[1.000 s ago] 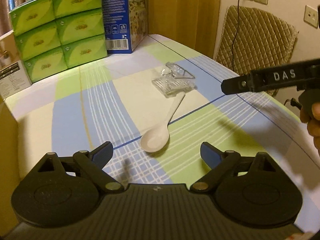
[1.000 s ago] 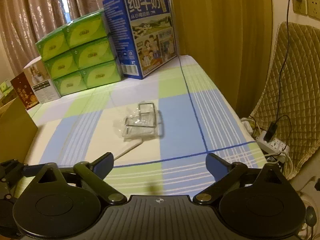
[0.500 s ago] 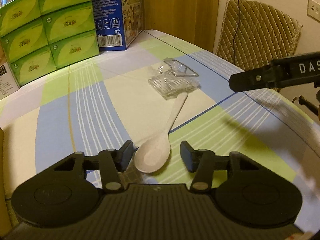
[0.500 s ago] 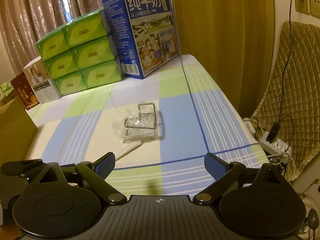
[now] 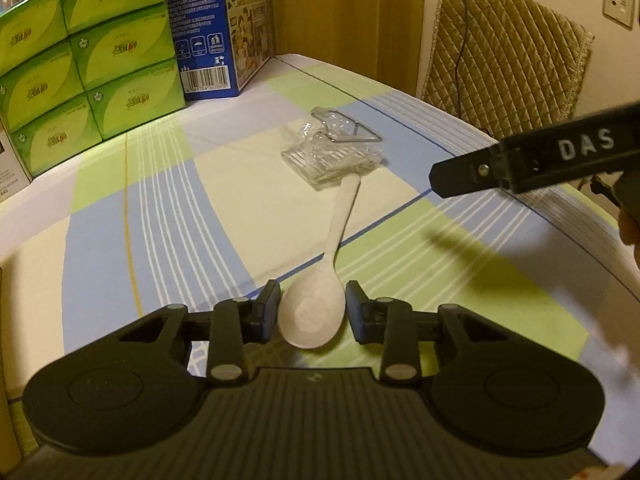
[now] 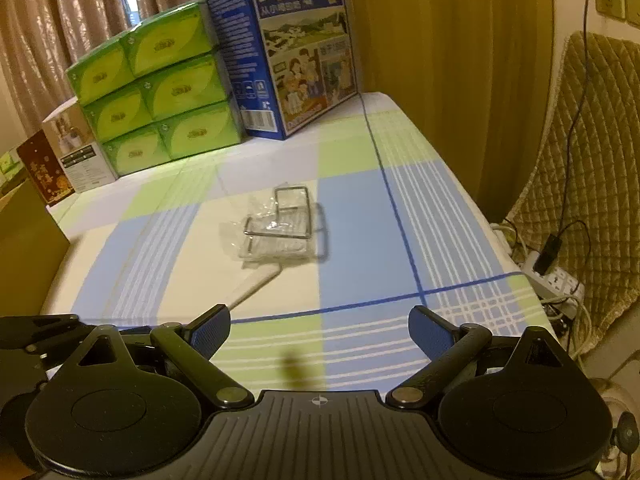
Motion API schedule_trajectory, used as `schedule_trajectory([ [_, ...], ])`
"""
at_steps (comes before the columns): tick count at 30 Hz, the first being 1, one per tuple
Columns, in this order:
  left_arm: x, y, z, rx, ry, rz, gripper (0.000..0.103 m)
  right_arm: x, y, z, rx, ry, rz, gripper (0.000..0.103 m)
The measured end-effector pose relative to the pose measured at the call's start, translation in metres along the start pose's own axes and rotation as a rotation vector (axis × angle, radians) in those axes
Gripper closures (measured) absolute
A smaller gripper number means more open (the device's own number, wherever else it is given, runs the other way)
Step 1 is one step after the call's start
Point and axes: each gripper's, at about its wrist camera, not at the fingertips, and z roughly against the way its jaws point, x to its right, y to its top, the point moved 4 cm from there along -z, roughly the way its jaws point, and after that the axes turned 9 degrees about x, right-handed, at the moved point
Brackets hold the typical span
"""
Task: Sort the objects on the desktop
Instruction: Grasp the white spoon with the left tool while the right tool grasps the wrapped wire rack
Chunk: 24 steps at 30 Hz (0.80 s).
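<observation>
Slippage is the risk: left gripper (image 5: 312, 310) jaws are closing on the spoon (image 5: 314, 312) bowl, whose curved sides may squirt free; right gripper (image 6: 319, 330) jaws stand spread, empty.

My left tongs (image 5: 312, 314) point downward, jaws closing — pads at a spoon bowl's sides. My right tongs (image 6: 319, 330) gape wide — empty.

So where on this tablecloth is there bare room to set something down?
Free: the wide stretch between the green boxes and the spoon, and the strip right of the clear packet toward the table edge. Crowded: the back, with the blue carton, and the middle, where the packet touches the spoon's handle.
</observation>
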Motion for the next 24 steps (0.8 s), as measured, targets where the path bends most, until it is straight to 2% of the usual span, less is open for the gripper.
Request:
schedule_trajectory([
  [5, 0.002, -0.001, 0.006, 0.007, -0.014, -0.043, 0.073, 0.0, 0.0, 0.0, -0.004, 0.003, 0.001, 0.009],
  [17, 0.006, -0.003, 0.005, -0.009, -0.05, -0.03, 0.075, 0.002, -0.002, -0.001, -0.013, -0.004, -0.013, 0.009],
  [24, 0.008, -0.013, 0.034, -0.009, 0.008, 0.03, 0.075, 0.003, -0.002, -0.001, -0.016, -0.007, -0.022, 0.009],
])
